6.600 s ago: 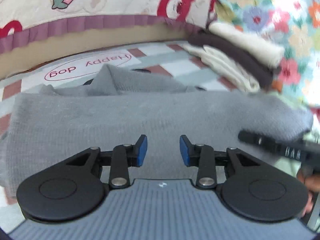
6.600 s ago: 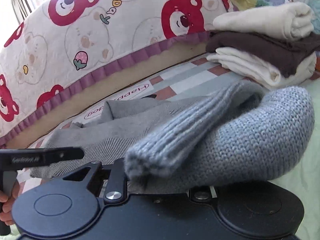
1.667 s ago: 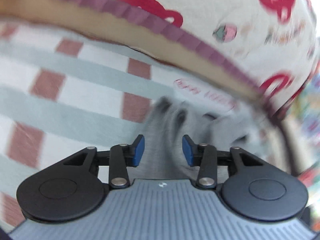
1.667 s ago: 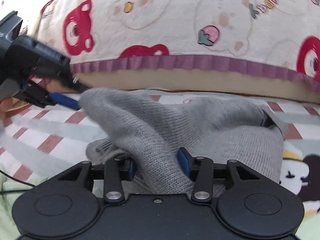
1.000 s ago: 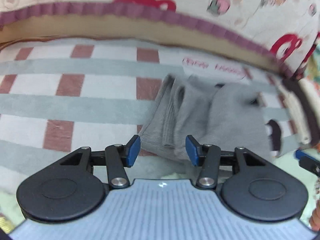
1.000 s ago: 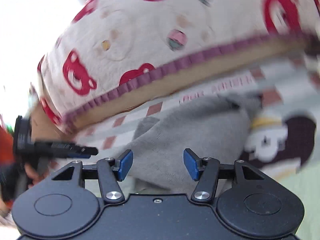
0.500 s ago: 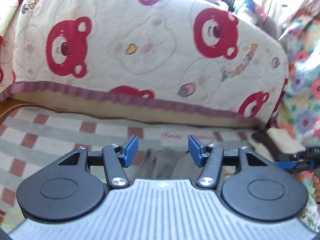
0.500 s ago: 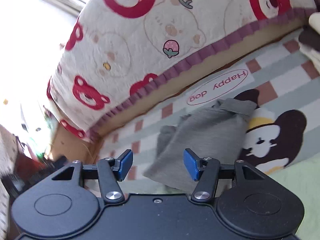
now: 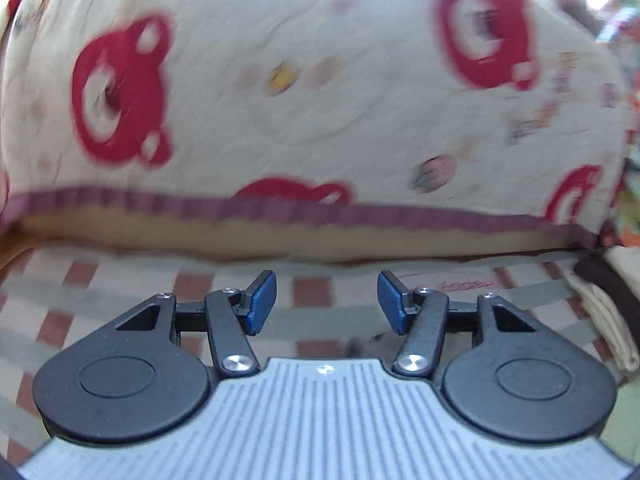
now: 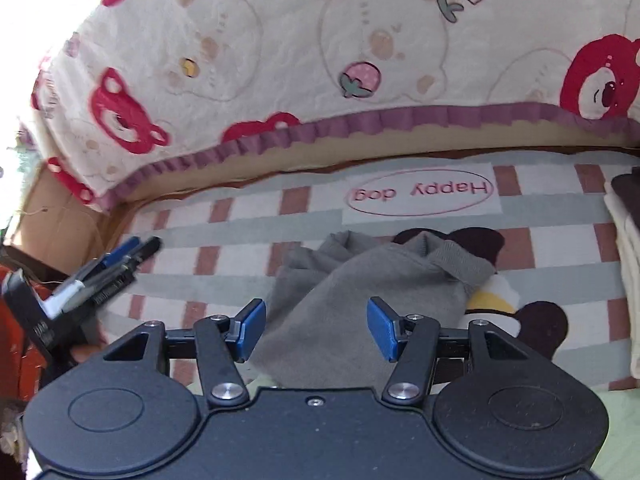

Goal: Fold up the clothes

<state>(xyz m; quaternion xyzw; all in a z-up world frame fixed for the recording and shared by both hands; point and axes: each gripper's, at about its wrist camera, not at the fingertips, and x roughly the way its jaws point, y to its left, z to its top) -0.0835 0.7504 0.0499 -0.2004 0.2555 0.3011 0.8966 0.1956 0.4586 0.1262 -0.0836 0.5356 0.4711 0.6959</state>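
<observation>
While both tools hang free, we log 1 grey knit garment [image 10: 352,300] lying bundled on the checked mat [image 10: 248,240], just ahead of the right gripper [image 10: 316,328]; its jaws stand apart with nothing between them. We log the left gripper [image 9: 326,302] likewise: jaws apart, nothing held, aimed at the bear-print cover [image 9: 320,100] (this view is blurred, and the garment barely shows in it). We judge the grey piece folded into a compact bundle, though its neckline end looks rumpled. At the right edge we note a stack of folded clothes [image 10: 628,240], cream and dark brown, so we judge what remains is moving the grey piece onto it. Legible writing: "Happy dog", upside down, in a pink oval on the mat [image 10: 420,192]; partial coloured letters on the cover.
</observation>
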